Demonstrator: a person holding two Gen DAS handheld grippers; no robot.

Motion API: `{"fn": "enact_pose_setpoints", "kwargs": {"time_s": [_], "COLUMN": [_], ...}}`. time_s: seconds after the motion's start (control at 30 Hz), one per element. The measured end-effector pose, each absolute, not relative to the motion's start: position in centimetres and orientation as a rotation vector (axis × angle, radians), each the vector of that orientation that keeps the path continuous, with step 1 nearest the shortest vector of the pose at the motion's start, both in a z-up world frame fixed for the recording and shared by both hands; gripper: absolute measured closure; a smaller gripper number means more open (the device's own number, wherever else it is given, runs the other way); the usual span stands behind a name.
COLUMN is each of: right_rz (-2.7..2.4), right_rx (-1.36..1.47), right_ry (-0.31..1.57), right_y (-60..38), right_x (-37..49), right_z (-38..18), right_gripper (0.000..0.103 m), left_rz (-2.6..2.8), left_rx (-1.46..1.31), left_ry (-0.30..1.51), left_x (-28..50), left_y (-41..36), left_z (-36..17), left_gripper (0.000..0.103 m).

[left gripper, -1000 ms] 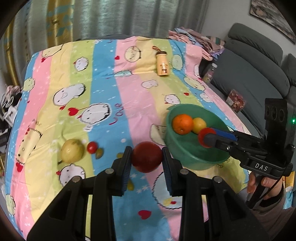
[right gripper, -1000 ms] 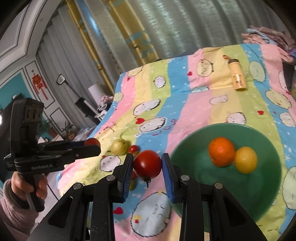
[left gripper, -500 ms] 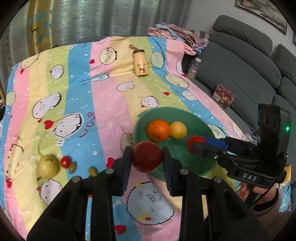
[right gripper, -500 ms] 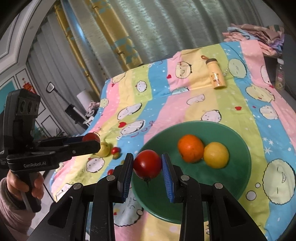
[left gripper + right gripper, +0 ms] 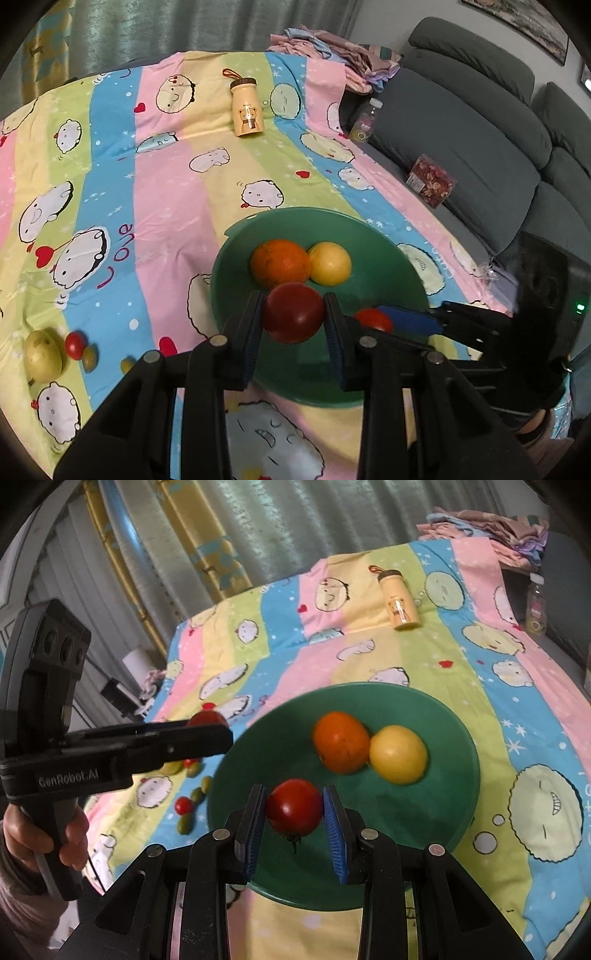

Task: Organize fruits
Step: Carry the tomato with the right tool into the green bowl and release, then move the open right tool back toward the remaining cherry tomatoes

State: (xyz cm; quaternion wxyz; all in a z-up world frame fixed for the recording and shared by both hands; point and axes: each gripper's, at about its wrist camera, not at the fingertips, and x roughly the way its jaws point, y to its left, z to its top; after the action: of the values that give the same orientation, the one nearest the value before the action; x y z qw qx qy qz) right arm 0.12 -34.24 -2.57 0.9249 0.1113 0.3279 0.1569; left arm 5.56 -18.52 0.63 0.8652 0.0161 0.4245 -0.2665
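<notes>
Found left claw (image 5: 293, 314) clamped on a red tomato (image 5: 293, 312), held aloft over the near half of the green bowl (image 5: 236, 258). Found right claw (image 5: 294, 806) likewise gripping a second tomato (image 5: 294, 805), stem down, above the same bowl and just beside the left claw's load. Noted orange (image 5: 280, 263) and yellow fruit (image 5: 330, 263) touching each other in the bowl bottom, just beyond both tomatoes. Noted pear (image 5: 42, 356) and several small fruits (image 5: 75, 344) out on the cloth (image 5: 166, 206), well apart from the bowl. Judged main hazard: collision of the two claws through crowding over one bowl. Judged second hazard: release from height, with bruising or splitting of soft tomatoes, or a bounce off the orange and over the rim. Judged third hazard: over-tight grip marking the skin. Recommended staggered lowering and release close to the bowl floor.
</notes>
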Motion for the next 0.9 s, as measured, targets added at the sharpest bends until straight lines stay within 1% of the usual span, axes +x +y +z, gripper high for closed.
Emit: {"fn": "enact_pose_setpoints", "kwargs": {"time_s": [0.27,0.7,0.77,0.83,0.9], "right_rz": [0.265,0.237,0.234,0.224,0.208], "right_rx": [0.201,0.183,0.187,0.212,0.237], "right_ry": [0.681,0.705,0.706,0.704,0.698], "right_y": [-34.8,-34.4,-34.4,-34.8,-35.3], "right_x": [-0.3,-0.4,-0.6,-0.7,-0.9], "right_z": [-2.6,-2.8,-2.9,-2.8,-2.7], "right_gripper": [0.07,0.07,0.07,0.067,0.061], "left_rz": [-0.587,-0.553,-0.555,-0.556,-0.554], "left_rx": [0.089,0.136,0.141,0.134,0.13], "left_ry": [0.91,0.932,0.926,0.919,0.909], "left_x": [6.5,6.5,6.4,6.3,6.2], "left_y": [-20.3,-20.2,-20.2,-20.1,-19.8], "left_z": [-0.7,-2.2,-2.1,-1.9,-1.5], "left_gripper": [0.071,0.071,0.067,0.048,0.046]}}
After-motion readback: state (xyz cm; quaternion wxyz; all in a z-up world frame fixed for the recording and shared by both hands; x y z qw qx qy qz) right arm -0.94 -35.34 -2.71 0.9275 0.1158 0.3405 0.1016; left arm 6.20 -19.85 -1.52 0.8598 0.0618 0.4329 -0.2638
